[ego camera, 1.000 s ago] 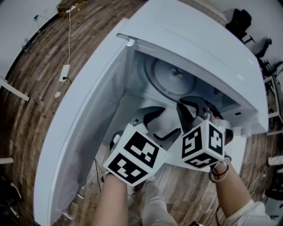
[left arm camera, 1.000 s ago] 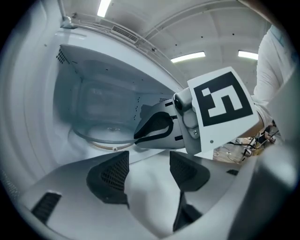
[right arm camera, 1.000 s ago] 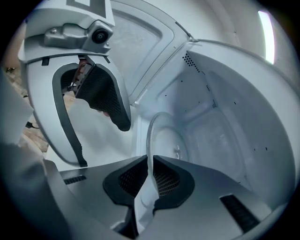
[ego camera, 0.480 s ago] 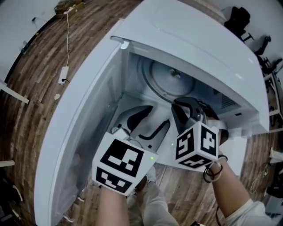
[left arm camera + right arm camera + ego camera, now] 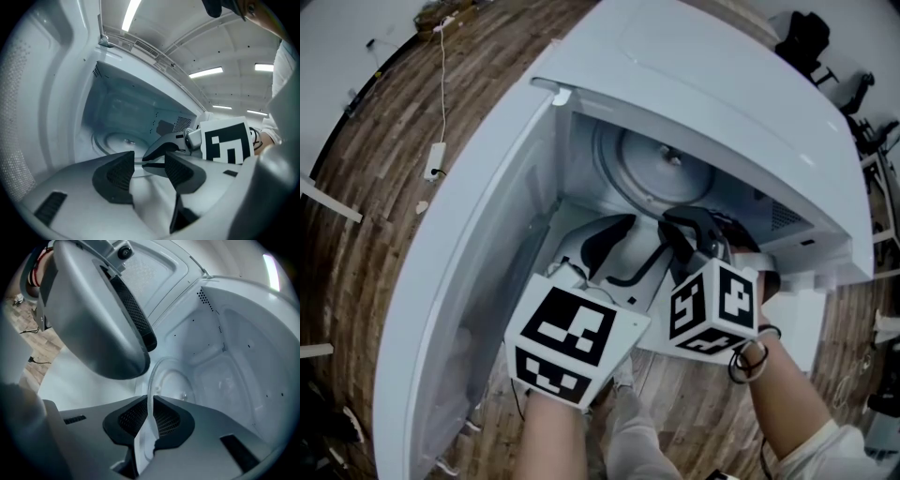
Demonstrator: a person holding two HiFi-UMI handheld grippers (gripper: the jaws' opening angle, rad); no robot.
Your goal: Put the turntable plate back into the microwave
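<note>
The turntable plate [image 5: 149, 380], clear glass, is sitting edge-on between the jaws of the right gripper [image 5: 151, 406], which are pressing together on its rim. From there the plate is reaching into the cavity of the microwave [image 5: 722, 84], over the round recess in the cavity floor. Whether the plate is touching that floor I cannot tell. Apart from the plate and the two sets of jaws, the cavity is showing only a small hub [image 5: 675, 159] at the middle of the recess.

The left gripper [image 5: 150, 161] is pointing into the same opening, just beside the right gripper [image 5: 689, 230]. Its jaws are partly open and closing. Nothing is lying between its pads; only the other gripper's jaw is showing through the gap, farther in.

Counting: one plate, one microwave, one door [image 5: 459, 281] swung open on the left, and two grippers, each carrying one marker cube. The microwave is standing on wooden flooring [image 5: 384, 187], where a white cable [image 5: 441, 94] is trailing to a small block.

Compared with a second ago, the left gripper [image 5: 623, 248] is showing a narrower gap between its jaws. It has rolled and lifted a little, so the top face of its cube is facing the head camera more squarely. The right gripper is sitting at much the same spot at the mouth of the cavity.
</note>
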